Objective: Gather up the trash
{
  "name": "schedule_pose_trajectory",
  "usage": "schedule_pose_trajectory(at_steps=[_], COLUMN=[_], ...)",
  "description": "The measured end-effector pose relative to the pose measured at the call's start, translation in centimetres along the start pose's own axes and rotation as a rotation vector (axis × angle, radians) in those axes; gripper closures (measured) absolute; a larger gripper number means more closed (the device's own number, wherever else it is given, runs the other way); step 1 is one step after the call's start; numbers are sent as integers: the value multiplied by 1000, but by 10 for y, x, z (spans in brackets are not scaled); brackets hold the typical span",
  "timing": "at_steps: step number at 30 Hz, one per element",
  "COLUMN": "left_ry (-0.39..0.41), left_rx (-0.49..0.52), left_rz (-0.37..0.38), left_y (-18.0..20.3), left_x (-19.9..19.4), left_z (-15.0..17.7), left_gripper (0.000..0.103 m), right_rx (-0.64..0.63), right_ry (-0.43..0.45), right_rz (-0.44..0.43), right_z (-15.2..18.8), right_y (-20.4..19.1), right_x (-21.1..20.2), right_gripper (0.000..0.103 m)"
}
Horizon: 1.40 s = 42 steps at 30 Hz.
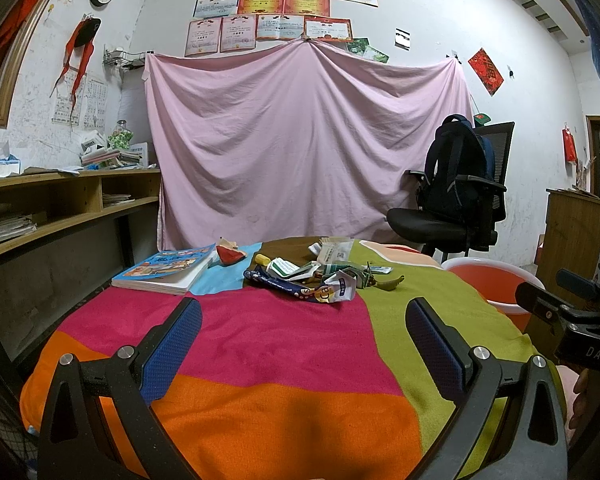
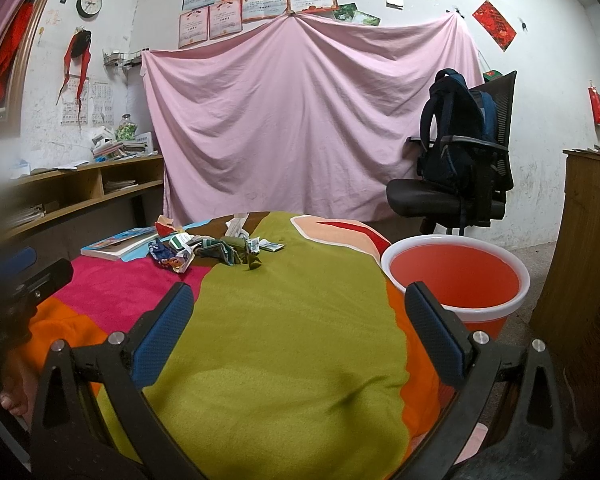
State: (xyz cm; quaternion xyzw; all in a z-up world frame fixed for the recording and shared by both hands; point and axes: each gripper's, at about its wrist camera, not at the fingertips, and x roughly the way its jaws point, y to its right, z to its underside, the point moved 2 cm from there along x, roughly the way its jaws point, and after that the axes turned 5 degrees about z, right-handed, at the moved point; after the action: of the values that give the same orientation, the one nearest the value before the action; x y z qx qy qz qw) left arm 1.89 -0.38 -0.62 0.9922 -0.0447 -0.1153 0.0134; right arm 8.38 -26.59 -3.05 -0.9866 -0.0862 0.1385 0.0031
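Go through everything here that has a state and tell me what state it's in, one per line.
left claw: open, empty
right claw: open, empty
trash pile: loose on the blanket, not collected
orange bucket: upright beside the table, no trash visible inside
book: closed, lying flat
backpack: upright on the office chair
pink sheet: hung on the wall

You see a blanket [image 2: 292,320] patched in lime green, magenta and orange, a red bucket [image 2: 456,280] rimmed white, and a pink sheet [image 1: 300,140].
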Motion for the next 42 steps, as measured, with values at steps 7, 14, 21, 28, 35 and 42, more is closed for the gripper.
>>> schedule_pose_trajectory(at_steps=[7, 14, 21, 28, 35, 42], left_ry=[0, -13, 12, 80, 201, 224], left_rx=[0, -7, -18, 9, 19, -30], left_rz=[-3, -24, -71, -97, -113, -166], left_y=[4, 15, 14, 11, -1, -19], left_x=[1, 4, 2, 14, 35, 73], left_z=[-3, -6, -16, -45, -81, -98], left_gripper=[3, 3, 3, 3, 3, 3], right_rx=[5, 20, 21, 3, -65, -71], right_ry=[-1, -2, 4, 56, 170, 250], right_rz=[-2, -27, -46, -66, -87, -105], right_z=[5, 2, -8, -36, -80, -113], right_y=[-2, -3, 0, 5, -4, -13], right_x=[2, 3, 3, 10, 29, 64], right_gripper=[0, 0, 0, 0, 0, 0])
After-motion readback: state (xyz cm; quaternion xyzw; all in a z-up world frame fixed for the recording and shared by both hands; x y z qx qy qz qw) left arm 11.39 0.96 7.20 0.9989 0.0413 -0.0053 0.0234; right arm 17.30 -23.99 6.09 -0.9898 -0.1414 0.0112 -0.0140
